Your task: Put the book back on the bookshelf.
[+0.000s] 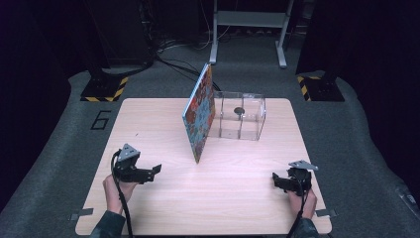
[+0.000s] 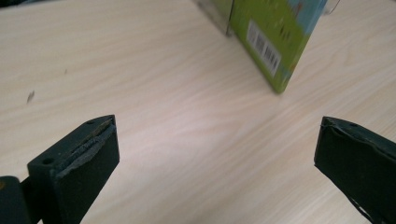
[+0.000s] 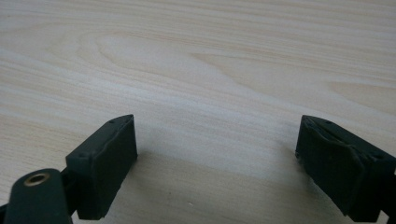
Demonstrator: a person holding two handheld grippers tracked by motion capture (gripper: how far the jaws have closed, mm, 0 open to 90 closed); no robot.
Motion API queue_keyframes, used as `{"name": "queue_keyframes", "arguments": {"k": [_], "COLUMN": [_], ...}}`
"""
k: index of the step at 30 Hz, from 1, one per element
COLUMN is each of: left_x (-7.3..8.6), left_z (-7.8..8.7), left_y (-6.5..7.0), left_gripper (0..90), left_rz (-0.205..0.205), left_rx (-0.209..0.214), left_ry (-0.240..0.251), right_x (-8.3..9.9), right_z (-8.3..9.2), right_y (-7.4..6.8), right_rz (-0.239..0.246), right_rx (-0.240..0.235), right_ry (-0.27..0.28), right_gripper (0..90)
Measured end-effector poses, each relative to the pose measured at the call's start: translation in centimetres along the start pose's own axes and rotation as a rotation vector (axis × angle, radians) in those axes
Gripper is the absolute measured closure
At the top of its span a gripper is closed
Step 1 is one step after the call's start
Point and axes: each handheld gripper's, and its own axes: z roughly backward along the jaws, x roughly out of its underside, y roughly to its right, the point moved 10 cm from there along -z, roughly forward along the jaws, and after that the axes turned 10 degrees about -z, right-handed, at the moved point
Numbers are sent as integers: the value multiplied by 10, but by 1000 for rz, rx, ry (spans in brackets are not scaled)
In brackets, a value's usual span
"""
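Book (image 1: 199, 116) leans against the clear box (image 1: 241, 116) near the tabletop's (image 1: 148, 129) far edge; left gripper (image 1: 157, 170) and right gripper (image 1: 275, 181) rest near the front corners, jaws apart, empty.

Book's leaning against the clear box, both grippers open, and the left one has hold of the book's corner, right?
Not quite. The left gripper holds nothing: in the left gripper view its open jaws stand over bare table, short of the book. The book does lean on the clear box, and the right gripper is open.

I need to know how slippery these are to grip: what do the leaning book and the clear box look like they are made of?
Book: likely glossy printed card or board; thin, stiff, colourful cover, with a barcode showing in the left gripper view.
Box: looks like clear hard plastic, perhaps acrylic; see-through walls with shiny edges.
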Motion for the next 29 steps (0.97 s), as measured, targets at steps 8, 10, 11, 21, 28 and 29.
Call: {"name": "queue_keyframes", "arguments": {"k": [8, 10, 11, 21, 28, 29], "left_x": [54, 66, 71, 100, 100, 100], "left_z": [-3, -3, -4, -8, -8, -8], "left_y": [-10, -12, -12, -15, -15, -15], "left_gripper": [1, 1, 1, 0, 0, 0], "left_rz": [49, 53, 55, -6, -6, -6], "left_rx": [-45, -46, -52, -90, -88, -88], "left_ry": [-73, -90, -102, -152, -153, -153], "right_x": [0, 0, 0, -1, -1, -1], "right_z": [0, 0, 0, -1, -2, -2], "right_y": [0, 0, 0, 0, 0, 0], "right_rz": [0, 1, 0, -5, -1, -1], "right_rx": [0, 1, 1, 5, 7, 7], "right_ry": [0, -1, 0, 4, 3, 2], "right_gripper": [120, 119, 119, 119, 118, 118]}}
